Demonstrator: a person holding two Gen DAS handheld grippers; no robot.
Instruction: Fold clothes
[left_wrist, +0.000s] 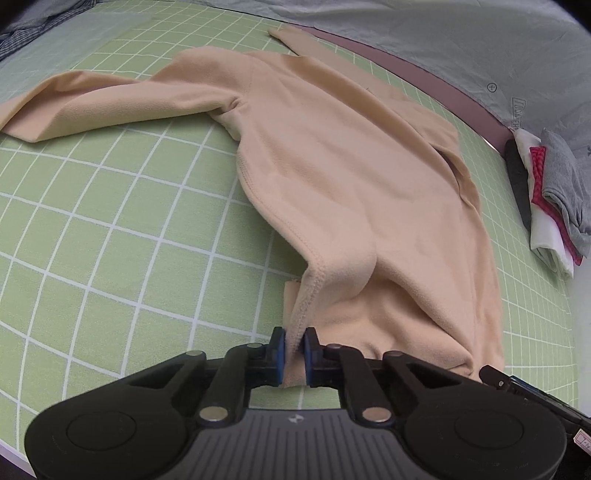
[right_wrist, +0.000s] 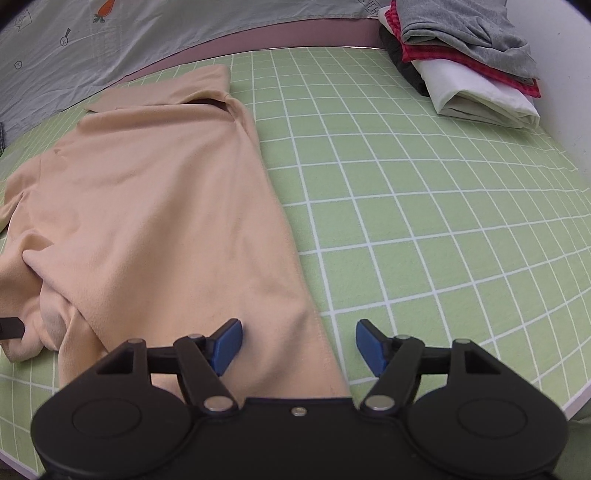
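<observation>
A peach long-sleeved fleece top (left_wrist: 332, 155) lies spread on the green grid mat (left_wrist: 110, 221), one sleeve stretched out to the left. My left gripper (left_wrist: 294, 349) is shut on the stitched hem at the top's near left corner, and the cloth rises in a ridge from the pinch. In the right wrist view the same top (right_wrist: 155, 206) fills the left half. My right gripper (right_wrist: 298, 345) stands open over the near right edge of the hem, its left pad (right_wrist: 227, 345) above the cloth and its right pad (right_wrist: 369, 347) above bare mat (right_wrist: 424, 221).
A stack of folded clothes (right_wrist: 465, 62), grey on red on white, sits at the far right corner of the mat. A grey printed sheet (right_wrist: 110, 44) lies beyond the mat's far edge. The other gripper's black tip (right_wrist: 11, 328) shows at the left edge.
</observation>
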